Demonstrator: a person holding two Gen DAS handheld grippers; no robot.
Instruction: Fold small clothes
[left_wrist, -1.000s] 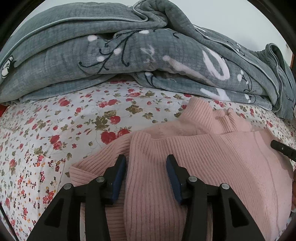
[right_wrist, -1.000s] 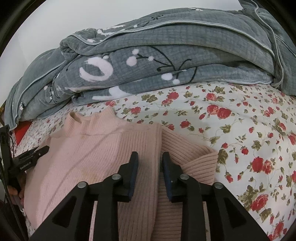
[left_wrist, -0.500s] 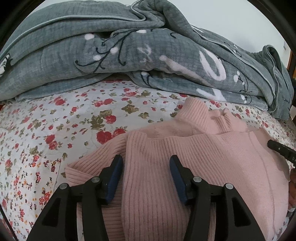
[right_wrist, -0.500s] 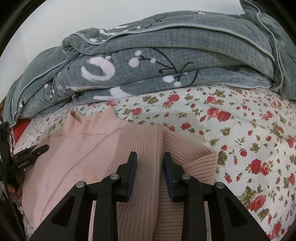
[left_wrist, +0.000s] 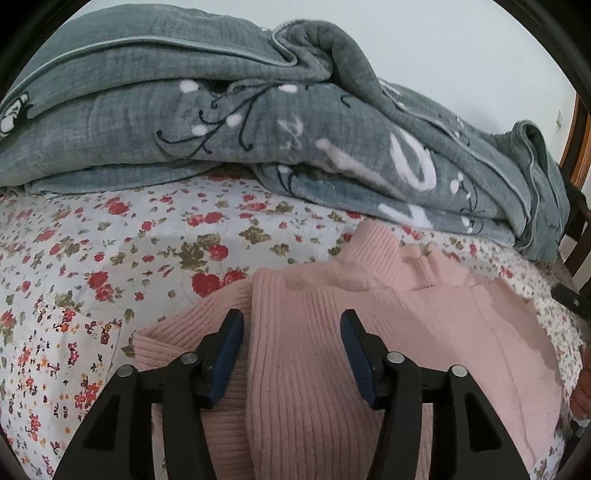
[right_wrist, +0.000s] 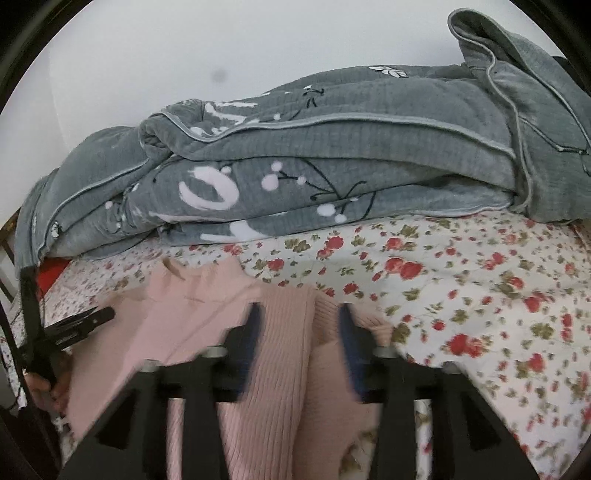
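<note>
Opening jaws of both grippers, astride pink sweater (left_wrist: 314, 369) folds, unclamped.

The right gripper (right_wrist: 297, 325) at six o'clock is motion-blurred; the pink sweater's (right_wrist: 192, 317) hem runs off the bottom edge.

A pink ribbed sweater (left_wrist: 424, 332) lies flat on the floral bed, high collar toward the grey blanket, both sleeves folded inward over its body.

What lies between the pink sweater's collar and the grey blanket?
Only a bare strip of floral bedsheet separates pink sweater from grey blanket, per the right wrist view.
</note>
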